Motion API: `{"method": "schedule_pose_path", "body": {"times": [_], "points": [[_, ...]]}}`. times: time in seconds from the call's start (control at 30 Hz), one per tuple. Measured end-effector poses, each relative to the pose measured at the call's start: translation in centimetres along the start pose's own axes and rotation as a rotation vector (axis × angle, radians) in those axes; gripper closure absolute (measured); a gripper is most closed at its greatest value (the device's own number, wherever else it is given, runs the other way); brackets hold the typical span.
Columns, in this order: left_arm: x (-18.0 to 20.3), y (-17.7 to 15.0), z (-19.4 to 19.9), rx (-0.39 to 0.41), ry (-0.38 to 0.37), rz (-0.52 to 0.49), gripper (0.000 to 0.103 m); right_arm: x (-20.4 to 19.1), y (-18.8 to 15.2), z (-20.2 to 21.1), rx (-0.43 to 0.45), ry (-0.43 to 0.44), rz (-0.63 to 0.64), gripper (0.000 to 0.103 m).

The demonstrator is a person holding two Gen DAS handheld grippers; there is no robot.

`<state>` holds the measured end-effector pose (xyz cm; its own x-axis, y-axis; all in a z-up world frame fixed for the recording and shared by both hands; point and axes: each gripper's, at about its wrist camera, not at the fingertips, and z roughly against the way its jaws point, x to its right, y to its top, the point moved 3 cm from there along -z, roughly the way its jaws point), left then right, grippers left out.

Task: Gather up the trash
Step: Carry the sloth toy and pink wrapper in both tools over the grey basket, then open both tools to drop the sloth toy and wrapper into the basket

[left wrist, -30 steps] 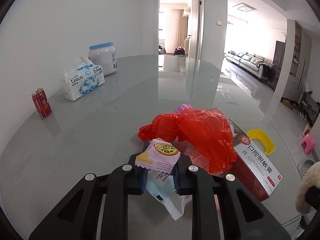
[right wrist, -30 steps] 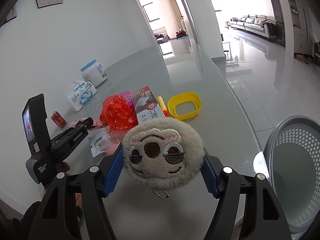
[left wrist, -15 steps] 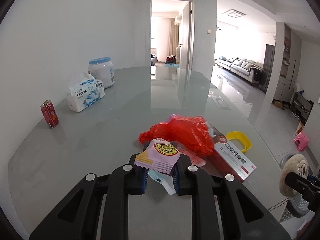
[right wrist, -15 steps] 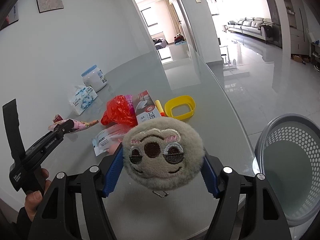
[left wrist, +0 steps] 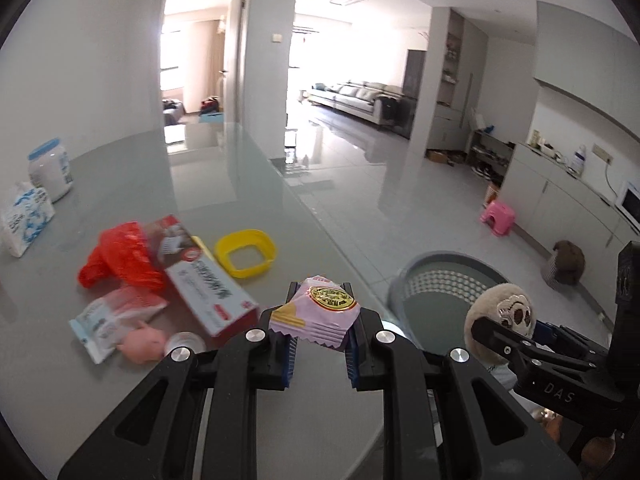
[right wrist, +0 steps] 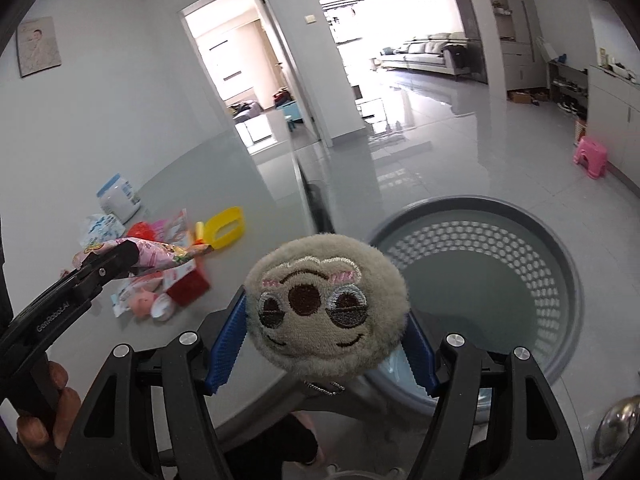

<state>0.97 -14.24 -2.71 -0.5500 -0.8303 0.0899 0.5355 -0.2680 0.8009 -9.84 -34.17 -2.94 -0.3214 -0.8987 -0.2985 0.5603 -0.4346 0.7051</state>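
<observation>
My left gripper [left wrist: 320, 348] is shut on a pink snack wrapper [left wrist: 316, 310] with a gold seal, held over the table's right edge. My right gripper [right wrist: 320, 340] is shut on a round grey plush face toy [right wrist: 326, 302], over the table's edge beside a grey perforated basket [right wrist: 560, 272] on the floor. The left wrist view shows the basket [left wrist: 420, 280] just right of the wrapper, and the right gripper [left wrist: 504, 328] with the plush [left wrist: 508, 312]. Seen from the right wrist, the left gripper [right wrist: 116, 258] and the wrapper [right wrist: 160, 256] are at the left.
On the glass table [left wrist: 140, 184] lie a red plastic bag [left wrist: 116, 258], a red-and-white box [left wrist: 204, 280], a yellow ring [left wrist: 245, 254], a white packet [left wrist: 112, 316], a pink toy [left wrist: 142, 344], a tissue pack [left wrist: 24, 216] and a white jar [left wrist: 50, 168]. A pink stool [left wrist: 498, 218] stands on the floor.
Both grippers have swung right, off the table's middle toward its right edge and the basket. The wrapper and the plush stay gripped. The red can has left the left wrist view.
</observation>
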Motion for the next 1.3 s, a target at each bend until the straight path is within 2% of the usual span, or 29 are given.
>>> {"method": "schedule_pose_path", "body": {"times": [0.13, 0.37, 0.57, 0.73, 0.87, 0.93, 0.97, 1.0, 1.07, 1.3], "points": [[5.1, -0.1, -3.1, -0.066, -0.079, -0.077, 0.083, 5.5, -0.4, 0.2, -0.005, -0.076, -0.074, 0.036], [10.9, -0.8, -8.0, -0.156, -0.183, -0.142, 0.083, 10.7, -0.7, -0.7, -0.017, -0.101, -0.155, 0.035], [12.2, -1.7, -10.8, -0.192, -0.188, -0.156, 0.082, 11.9, -0.8, -2.5, -0.048, -0.095, -0.156, 0.035], [12.6, -1.8, -11.2, -0.182, -0.167, -0.170, 0.079, 12.3, -0.7, -3.4, -0.056, -0.086, -0.157, 0.035], [12.5, -1.5, -11.5, -0.186, -0.151, -0.165, 0.073, 12.6, -1.1, -3.1, -0.055, -0.080, -0.156, 0.035], [12.5, -1.5, -11.7, -0.194, -0.144, -0.160, 0.067, 12.7, -1.0, -3.1, -0.052, -0.077, -0.158, 0.033], [12.4, -1.5, -11.6, -0.197, -0.141, -0.157, 0.060, 12.7, -1.0, -3.1, -0.050, -0.072, -0.159, 0.029], [12.3, -1.5, -11.6, -0.197, -0.137, -0.153, 0.049, 12.7, -1.0, -2.9, -0.044, -0.069, -0.161, 0.028], [12.3, -1.6, -11.3, -0.186, -0.130, -0.147, 0.039, 12.7, -0.8, -2.7, -0.030, -0.069, -0.166, 0.024], [12.5, -1.5, -11.0, -0.188, -0.121, -0.141, 0.038, 13.1, -1.2, -2.3, -0.032, -0.075, -0.179, 0.024]]}}
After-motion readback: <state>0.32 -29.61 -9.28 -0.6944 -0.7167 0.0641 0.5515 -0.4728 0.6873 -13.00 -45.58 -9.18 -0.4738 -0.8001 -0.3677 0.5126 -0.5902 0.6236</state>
